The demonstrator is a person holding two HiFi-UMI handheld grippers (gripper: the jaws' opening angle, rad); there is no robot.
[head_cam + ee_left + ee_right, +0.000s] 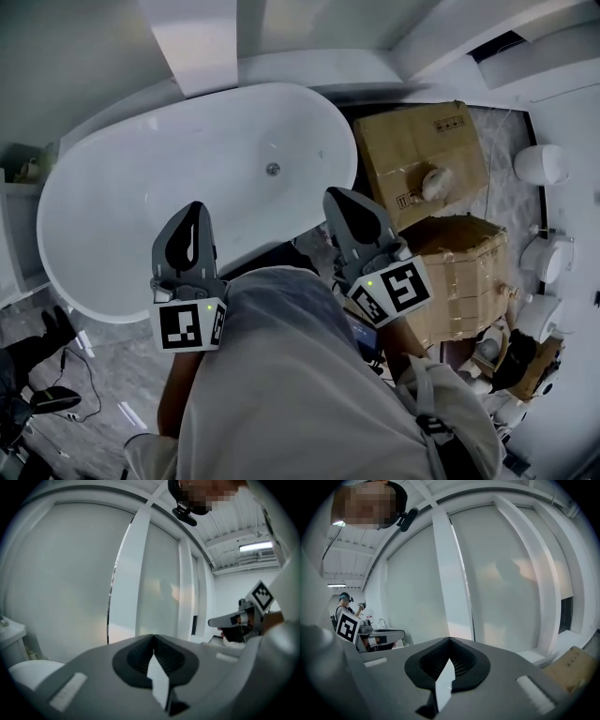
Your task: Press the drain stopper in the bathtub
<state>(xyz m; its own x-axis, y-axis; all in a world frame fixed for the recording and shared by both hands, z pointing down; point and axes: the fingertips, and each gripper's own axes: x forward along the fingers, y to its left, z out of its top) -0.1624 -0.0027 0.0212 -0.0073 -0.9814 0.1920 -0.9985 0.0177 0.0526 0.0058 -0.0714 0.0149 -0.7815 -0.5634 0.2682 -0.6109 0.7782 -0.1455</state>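
Observation:
A white oval bathtub (pixel 122 202) fills the upper left of the head view, and its small round metal drain stopper (pixel 273 170) sits on the tub floor toward the right end. My left gripper (pixel 195 208) is held over the tub's near rim, jaws shut and holding nothing. My right gripper (pixel 337 194) hovers by the tub's right end, also shut and holding nothing. Both are well short of the stopper. The left gripper view shows closed tips (pixel 153 637) aimed at window panels. The right gripper view shows closed tips (pixel 449 640) aimed the same way. Neither gripper view shows the tub floor.
Two taped cardboard boxes (pixel 422 150) (pixel 464 272) stand right of the tub. White fixtures (pixel 542 164) line the far right wall. Dark cables and gear (pixel 52 398) lie on the marble floor at lower left. The person's grey shirt (pixel 300 394) fills the bottom centre.

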